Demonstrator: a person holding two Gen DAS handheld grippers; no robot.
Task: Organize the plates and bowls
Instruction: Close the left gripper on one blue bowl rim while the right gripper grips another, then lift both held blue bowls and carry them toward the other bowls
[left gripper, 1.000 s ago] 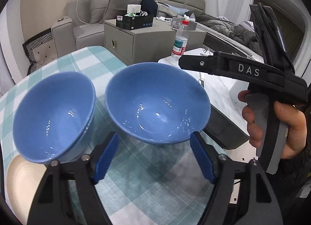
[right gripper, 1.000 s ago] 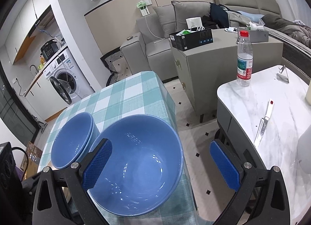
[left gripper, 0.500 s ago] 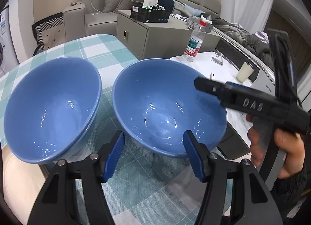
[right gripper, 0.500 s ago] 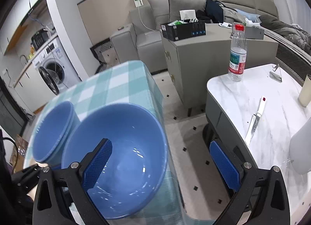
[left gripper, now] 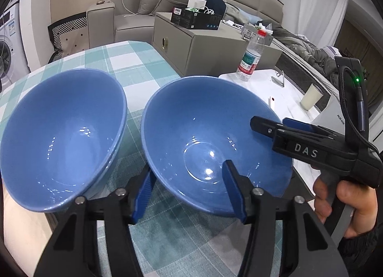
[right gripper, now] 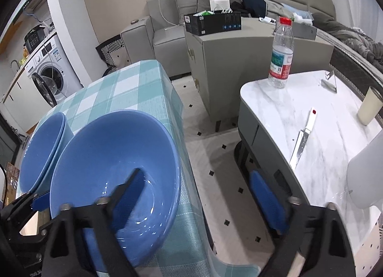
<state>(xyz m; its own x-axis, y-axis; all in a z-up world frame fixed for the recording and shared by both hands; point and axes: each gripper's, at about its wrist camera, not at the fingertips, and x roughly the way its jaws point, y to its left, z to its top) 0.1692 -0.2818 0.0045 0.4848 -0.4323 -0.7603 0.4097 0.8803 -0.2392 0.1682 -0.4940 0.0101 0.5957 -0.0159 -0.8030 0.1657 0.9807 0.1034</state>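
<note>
Both grippers closing, jaws astride near bowl (left gripper: pixel 210 133) rim: left gripper (left gripper: pixel 189 190), right gripper (right gripper: pixel 198 195) (unclamped); table edge (right gripper: pixel 184 157) close.

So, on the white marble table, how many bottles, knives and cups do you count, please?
Water bottle: 1
Knife: 1
Cream cup: 1
Total: 3

A lived-in home, open-plan. At 12 o'clock a grey sofa (right gripper: pixel 182 20) with cushions stands against a beige wall; a grey cabinet (right gripper: pixel 239 61) sits before it. At 9 o'clock a washing machine (right gripper: pixel 49 71) stands under a counter. A checked tablecloth (right gripper: pixel 124 85) covers the tabletop, and at 3 o'clock a marble coffee table (right gripper: pixel 311 119) carries a water bottle (right gripper: pixel 281 54).
</note>
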